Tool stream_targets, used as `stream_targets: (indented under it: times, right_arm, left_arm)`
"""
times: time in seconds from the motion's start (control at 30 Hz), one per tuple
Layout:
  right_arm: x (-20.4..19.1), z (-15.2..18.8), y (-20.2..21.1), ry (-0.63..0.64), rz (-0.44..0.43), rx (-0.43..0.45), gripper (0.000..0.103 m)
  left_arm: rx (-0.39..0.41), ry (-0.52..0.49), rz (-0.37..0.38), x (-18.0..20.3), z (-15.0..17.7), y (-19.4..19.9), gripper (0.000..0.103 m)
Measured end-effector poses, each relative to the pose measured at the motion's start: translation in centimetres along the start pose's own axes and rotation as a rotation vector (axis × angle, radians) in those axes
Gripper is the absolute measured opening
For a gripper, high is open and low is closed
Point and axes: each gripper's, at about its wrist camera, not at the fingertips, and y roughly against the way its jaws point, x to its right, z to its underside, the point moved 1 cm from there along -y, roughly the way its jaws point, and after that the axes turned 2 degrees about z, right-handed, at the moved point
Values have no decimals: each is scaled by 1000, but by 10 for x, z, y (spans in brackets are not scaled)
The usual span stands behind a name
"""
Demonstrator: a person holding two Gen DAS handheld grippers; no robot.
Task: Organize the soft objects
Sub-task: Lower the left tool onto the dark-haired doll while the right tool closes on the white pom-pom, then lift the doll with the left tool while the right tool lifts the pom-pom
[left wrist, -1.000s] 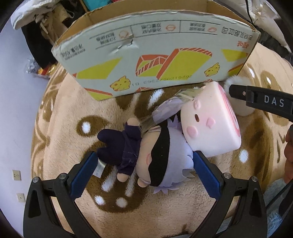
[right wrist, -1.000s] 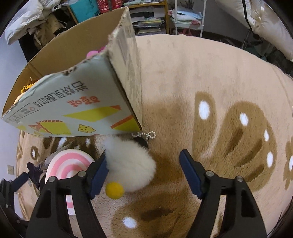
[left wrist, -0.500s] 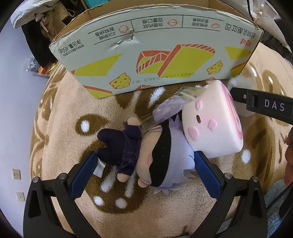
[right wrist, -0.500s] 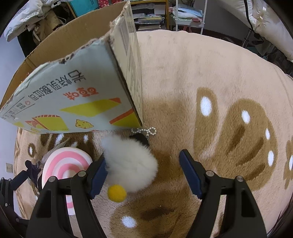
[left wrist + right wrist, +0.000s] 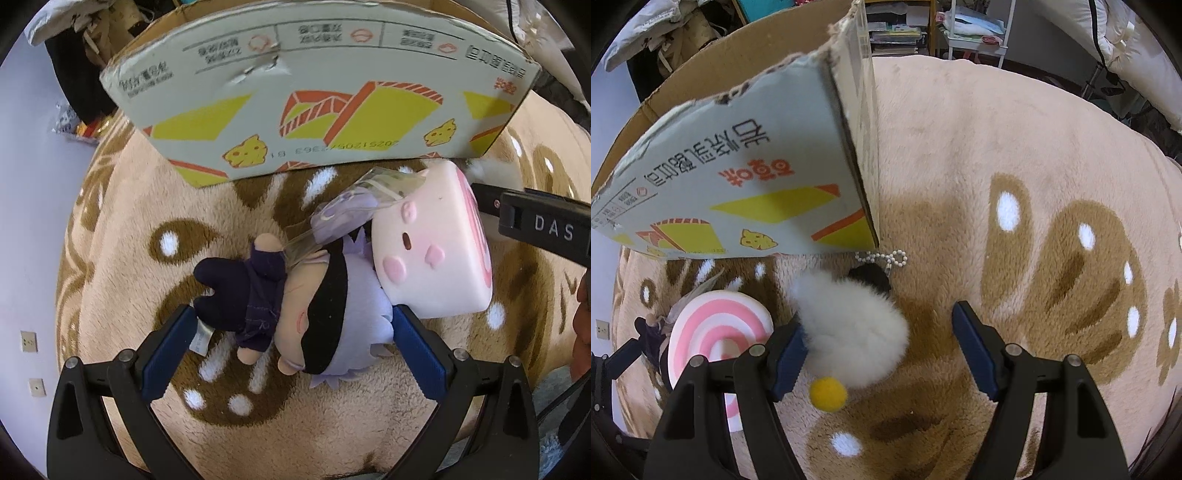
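You see a fleecy, deep-pile blanket (image 5: 332, 435), matt beige with brown patches. On it the doll (image 5: 295, 314) is of soft matt cloth, with a stitched dark suit and a crinkled, shiny clear plastic wrap (image 5: 354, 206) by its head. The pink cushion (image 5: 432, 258) looks smooth and velvety. The cardboard box (image 5: 314, 110) has a printed, faintly satin outside, raw brown paper inside and torn, rough edges. The white pompom (image 5: 853, 332) is long-haired fluffy fur, its yellow ball (image 5: 827, 394) felt-like, with a chain of glossy beads (image 5: 882, 257). The gripper fingers (image 5: 975, 350) are matt black plastic with blue ribbed pads.
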Motion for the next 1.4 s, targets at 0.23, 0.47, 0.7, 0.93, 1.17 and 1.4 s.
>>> stream_targets:
  times: [0.23,0.47,0.7,0.93,1.17,1.4]
  right_arm:
    - [0,5,-3,0,2,-5,77]
    - [4,9,-3,8,5,-12,77]
    - [3,12,-1,19,16,-11,67]
    - [-1,16,4,49,20,-2,47]
    - [-8,20,8,64,-13,-14,28]
    - [5,21,19,28,-45,25,26]
  left_arm:
    - [-19,1,4,1,2,-1,103]
    - [-78,37,69,-6,6,-11,103]
    - [-67,47,126,-6,7,-11,87]
    - [-37,37,149,0,8,-4,76]
    - [-18,45,136,0,13,3,74]
    - [-1,43,80,-3,23,13,73]
